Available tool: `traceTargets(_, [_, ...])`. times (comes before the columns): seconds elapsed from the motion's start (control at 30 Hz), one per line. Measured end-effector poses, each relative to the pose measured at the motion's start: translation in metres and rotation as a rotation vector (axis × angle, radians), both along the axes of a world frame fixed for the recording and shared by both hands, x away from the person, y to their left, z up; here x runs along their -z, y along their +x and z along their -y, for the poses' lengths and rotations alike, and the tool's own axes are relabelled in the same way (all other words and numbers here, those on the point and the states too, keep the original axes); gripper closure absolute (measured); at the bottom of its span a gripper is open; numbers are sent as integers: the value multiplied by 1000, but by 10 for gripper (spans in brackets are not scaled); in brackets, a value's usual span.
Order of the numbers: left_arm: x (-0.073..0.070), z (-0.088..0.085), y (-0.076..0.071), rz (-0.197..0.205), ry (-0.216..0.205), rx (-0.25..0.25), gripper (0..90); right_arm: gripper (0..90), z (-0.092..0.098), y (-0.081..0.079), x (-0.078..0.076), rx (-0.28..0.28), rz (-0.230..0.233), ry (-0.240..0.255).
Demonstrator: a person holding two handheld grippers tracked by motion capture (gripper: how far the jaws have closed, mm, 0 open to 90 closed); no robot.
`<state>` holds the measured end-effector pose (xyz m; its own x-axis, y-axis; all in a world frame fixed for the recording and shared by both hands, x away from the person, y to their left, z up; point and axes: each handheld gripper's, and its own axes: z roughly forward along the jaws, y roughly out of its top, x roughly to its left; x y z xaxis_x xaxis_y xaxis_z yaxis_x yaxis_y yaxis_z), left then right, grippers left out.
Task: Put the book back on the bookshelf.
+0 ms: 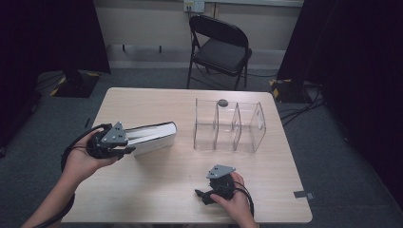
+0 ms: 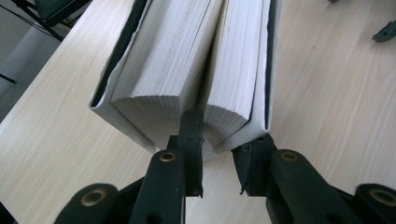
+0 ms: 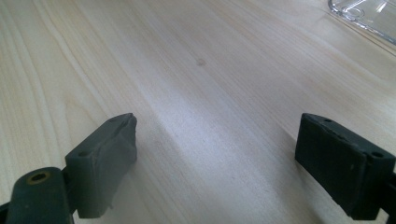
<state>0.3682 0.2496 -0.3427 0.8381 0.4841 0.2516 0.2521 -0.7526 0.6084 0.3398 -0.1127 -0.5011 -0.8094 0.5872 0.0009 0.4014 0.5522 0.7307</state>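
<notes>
A thick white-covered book [image 1: 152, 137] lies on the wooden table [image 1: 157, 190], left of centre. My left gripper [image 1: 130, 149] is at the book's near end. In the left gripper view one fingertip [image 2: 191, 126] is wedged into the pages of the book [image 2: 187, 60] and the other [image 2: 254, 158] presses outside the cover. Together they are shut on a block of pages and the cover. My right gripper [image 1: 202, 194] rests near the table's front edge. It stands open [image 3: 215, 154] over bare wood with nothing between its pads.
A clear plastic divider rack [image 1: 228, 126] with three slots stands right of the book; a corner of the rack [image 3: 364, 14] appears in the right gripper view. A black folding chair [image 1: 221, 47] stands beyond the table. Dark curtains flank both sides.
</notes>
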Motion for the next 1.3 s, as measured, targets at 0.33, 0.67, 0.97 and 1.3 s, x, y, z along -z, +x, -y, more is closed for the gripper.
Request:
traceTargets(0.33, [-4, -4, 10, -33, -16, -15, 741, 117, 0, 0, 0, 0, 0, -1])
traceTargets(0.67, [-6, -3, 11, -42, -17, -30, 740, 117, 0, 1, 0, -5, 3, 0])
traceTargets(0.97, [-8, -5, 18, -48, -14, -35, 740, 117, 0, 1, 0, -7, 5, -1])
traceTargets(1.3, [-7, -1, 23, -49, -37, -36, 703, 117, 0, 1, 0, -7, 5, 0])
